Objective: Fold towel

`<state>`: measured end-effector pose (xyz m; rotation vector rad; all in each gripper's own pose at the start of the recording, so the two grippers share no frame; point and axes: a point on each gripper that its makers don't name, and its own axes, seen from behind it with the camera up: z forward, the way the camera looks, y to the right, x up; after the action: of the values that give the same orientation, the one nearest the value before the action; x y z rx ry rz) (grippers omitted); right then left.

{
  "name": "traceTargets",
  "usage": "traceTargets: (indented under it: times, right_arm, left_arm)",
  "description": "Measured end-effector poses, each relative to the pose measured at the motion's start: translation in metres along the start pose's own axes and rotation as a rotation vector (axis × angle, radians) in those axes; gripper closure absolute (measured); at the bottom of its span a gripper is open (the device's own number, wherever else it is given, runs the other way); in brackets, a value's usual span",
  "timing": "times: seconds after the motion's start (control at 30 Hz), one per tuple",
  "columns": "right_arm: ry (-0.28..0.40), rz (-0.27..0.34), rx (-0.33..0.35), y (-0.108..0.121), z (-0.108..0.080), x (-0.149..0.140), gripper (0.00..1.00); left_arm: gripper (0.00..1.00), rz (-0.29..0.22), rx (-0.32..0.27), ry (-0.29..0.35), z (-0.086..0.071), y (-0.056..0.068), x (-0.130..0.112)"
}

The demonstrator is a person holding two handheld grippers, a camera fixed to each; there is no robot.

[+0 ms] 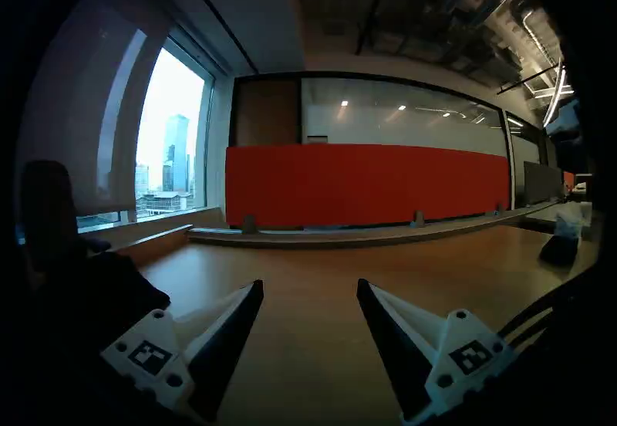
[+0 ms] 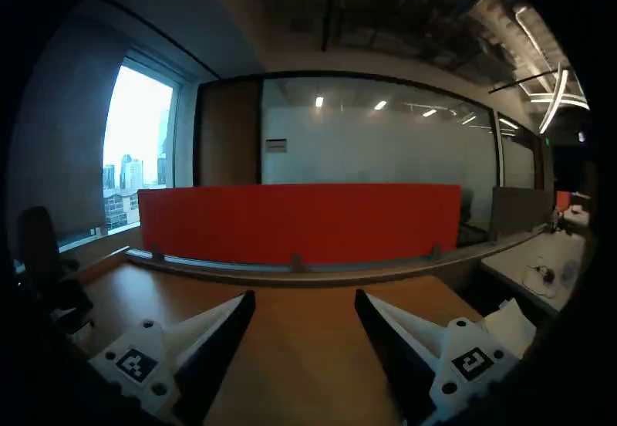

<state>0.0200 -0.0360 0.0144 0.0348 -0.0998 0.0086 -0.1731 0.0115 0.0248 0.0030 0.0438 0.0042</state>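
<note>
In the left gripper view my left gripper (image 1: 309, 282) is open, and its two fingers hover low over a bare wooden desk (image 1: 324, 272) with nothing between them. My right gripper (image 2: 305, 293) is open too in the right gripper view, above the same kind of wooden desk (image 2: 308, 349). A crumpled white thing (image 2: 513, 324) lies just right of the right finger; I cannot tell whether it is the towel. At the far right of the left gripper view sit a pale bundle (image 1: 572, 218) and a dark object (image 1: 558, 250).
A red divider panel (image 1: 362, 183) stands along the desk's far edge, with a glass wall behind it. A dark office chair (image 2: 42, 264) is at the left beside the window (image 1: 170, 156). Another desk (image 2: 540, 260) with cables lies at the right.
</note>
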Motion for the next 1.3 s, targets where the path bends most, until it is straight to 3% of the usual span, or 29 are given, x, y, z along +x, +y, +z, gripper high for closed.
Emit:
traceTargets:
  times: [0.8, 1.3]
  right_arm:
    - [-0.002, 0.019, 0.002, 0.005, -0.002, -0.006, 0.00]
    - [0.059, 0.006, -0.002, 0.020, -0.005, 0.009, 0.00]
  left_arm:
    - [0.10, -0.001, 0.001, -0.003, 0.001, -0.001, -0.003]
    - [0.10, -0.001, 0.001, -0.002, 0.003, 0.000, -0.007]
